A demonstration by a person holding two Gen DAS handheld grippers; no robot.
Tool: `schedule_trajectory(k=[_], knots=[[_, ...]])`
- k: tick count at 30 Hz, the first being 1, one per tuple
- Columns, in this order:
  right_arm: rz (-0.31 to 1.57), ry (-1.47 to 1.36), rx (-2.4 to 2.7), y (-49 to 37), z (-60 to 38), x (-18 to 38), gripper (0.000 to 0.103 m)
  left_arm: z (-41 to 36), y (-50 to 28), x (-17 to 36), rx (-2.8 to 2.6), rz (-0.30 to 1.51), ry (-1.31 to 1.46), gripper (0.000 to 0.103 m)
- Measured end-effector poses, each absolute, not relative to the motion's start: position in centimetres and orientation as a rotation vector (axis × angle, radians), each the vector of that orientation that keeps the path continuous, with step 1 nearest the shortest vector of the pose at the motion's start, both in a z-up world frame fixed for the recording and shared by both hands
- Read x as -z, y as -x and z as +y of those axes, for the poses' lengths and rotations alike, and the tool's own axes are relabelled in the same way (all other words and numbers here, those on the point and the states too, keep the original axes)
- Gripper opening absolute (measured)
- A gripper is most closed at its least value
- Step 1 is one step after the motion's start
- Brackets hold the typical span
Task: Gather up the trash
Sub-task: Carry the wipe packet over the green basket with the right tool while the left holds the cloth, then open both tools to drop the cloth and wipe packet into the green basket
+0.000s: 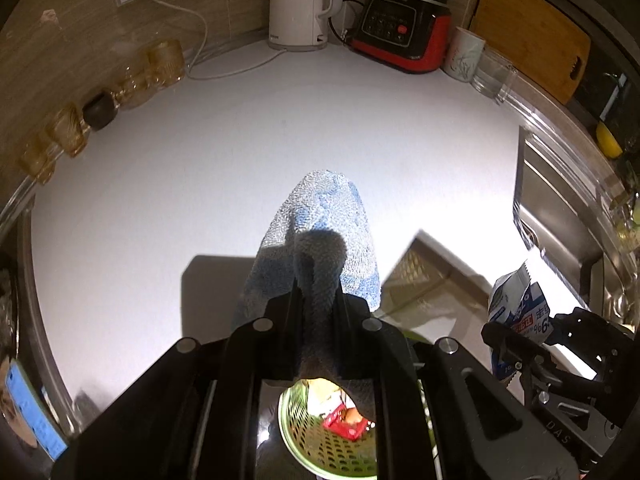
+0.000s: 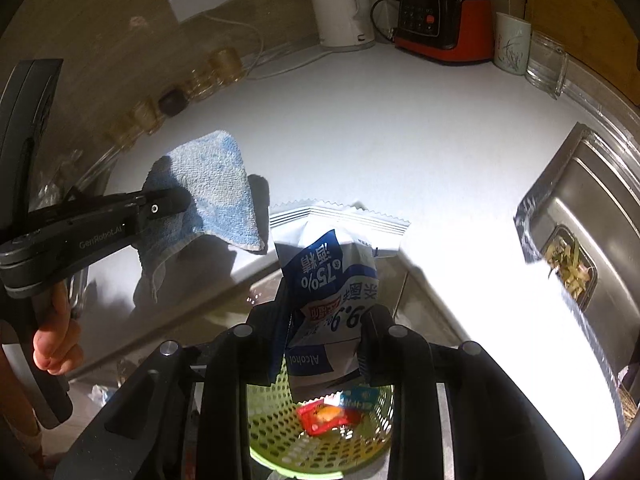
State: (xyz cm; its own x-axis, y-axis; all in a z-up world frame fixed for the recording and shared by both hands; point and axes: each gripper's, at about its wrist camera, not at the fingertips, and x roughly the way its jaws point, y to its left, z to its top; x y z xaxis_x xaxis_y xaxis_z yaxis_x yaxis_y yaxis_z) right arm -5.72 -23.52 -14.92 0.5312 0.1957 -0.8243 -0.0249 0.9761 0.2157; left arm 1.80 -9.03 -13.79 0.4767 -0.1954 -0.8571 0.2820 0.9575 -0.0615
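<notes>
My left gripper [image 1: 318, 300] is shut on a blue and white cloth [image 1: 324, 232], held in the air over the counter's front edge; the cloth also shows in the right wrist view [image 2: 216, 184] with the left gripper [image 2: 176, 200] clamped on it. My right gripper [image 2: 326, 320] is shut on a white and blue alcohol wipes wrapper [image 2: 332, 272], which also shows in the left wrist view [image 1: 516, 304]. Below both hangs a green perforated basket [image 2: 280, 440] holding a red wrapper [image 2: 326, 418] and other scraps; the basket also shows in the left wrist view [image 1: 320, 448].
On the white counter [image 1: 280, 128] stand a white kettle [image 1: 300, 4], a red and black blender base [image 1: 400, 28], a mug [image 1: 466, 54], a glass jug [image 1: 494, 76] and amber glasses [image 1: 132, 80]. A steel sink [image 2: 576, 240] with scraps lies right.
</notes>
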Motion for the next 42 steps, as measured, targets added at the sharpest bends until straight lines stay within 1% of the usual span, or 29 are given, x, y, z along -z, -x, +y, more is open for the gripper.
schedule_trajectory(k=[10,18,24,25,26,27,28,29,30,31,32,34,35,39,41,42], knots=[[1.021,-0.169,-0.174,10.3,-22.9,15.4,0.029,-9.8,4.6,16.2,0.357,1.077,-0.134,0.011],[1.041,-0.183,-0.16,12.4,-24.0,16.2,0.029,-11.3,8.2,21.7,0.422,1.183,-0.204,0.011],[1.055,-0.2,-0.154,13.4,-24.5,16.8,0.029,-12.2,8.5,26.2,0.424,1.314,-0.206,0.012],[1.055,-0.202,-0.154,13.5,-24.5,16.9,0.029,-12.2,8.4,26.9,0.422,1.345,-0.202,0.019],[1.055,-0.205,-0.155,13.6,-24.6,17.0,0.029,-12.3,8.4,27.3,0.419,1.365,-0.2,0.032],[1.057,-0.207,-0.155,13.7,-24.7,17.0,0.029,-12.3,8.4,27.5,0.409,1.372,-0.2,0.038],[1.058,-0.208,-0.154,13.8,-24.7,17.1,0.029,-12.2,8.5,27.5,0.397,1.368,-0.202,0.048],[1.059,-0.21,-0.154,13.9,-24.8,17.2,0.029,-12.1,8.5,27.3,0.389,1.358,-0.2,0.055],[1.062,-0.211,-0.155,13.9,-24.8,17.3,0.029,-12.0,8.5,27.0,0.387,1.345,-0.196,0.058],[1.063,-0.212,-0.155,13.9,-24.7,17.3,0.029,-11.8,8.7,26.6,0.386,1.333,-0.194,0.066],[1.065,-0.212,-0.156,13.9,-24.8,17.4,0.029,-11.7,8.8,26.1,0.383,1.317,-0.191,0.071],[1.067,-0.21,-0.16,13.9,-24.6,17.4,0.029,-11.4,8.9,24.9,0.38,1.288,-0.182,0.075],[1.068,-0.209,-0.161,13.9,-24.5,17.4,0.029,-11.3,8.9,24.4,0.379,1.277,-0.176,0.078],[1.071,-0.199,-0.174,13.8,-24.1,17.4,0.029,-9.9,8.3,22.1,0.369,1.225,-0.151,0.084],[1.073,-0.194,-0.181,13.7,-23.8,17.4,0.029,-9.6,8.3,21.0,0.356,1.2,-0.154,0.09],[1.073,-0.192,-0.185,13.7,-23.6,17.5,0.03,-9.5,8.4,20.6,0.353,1.19,-0.159,0.09]])
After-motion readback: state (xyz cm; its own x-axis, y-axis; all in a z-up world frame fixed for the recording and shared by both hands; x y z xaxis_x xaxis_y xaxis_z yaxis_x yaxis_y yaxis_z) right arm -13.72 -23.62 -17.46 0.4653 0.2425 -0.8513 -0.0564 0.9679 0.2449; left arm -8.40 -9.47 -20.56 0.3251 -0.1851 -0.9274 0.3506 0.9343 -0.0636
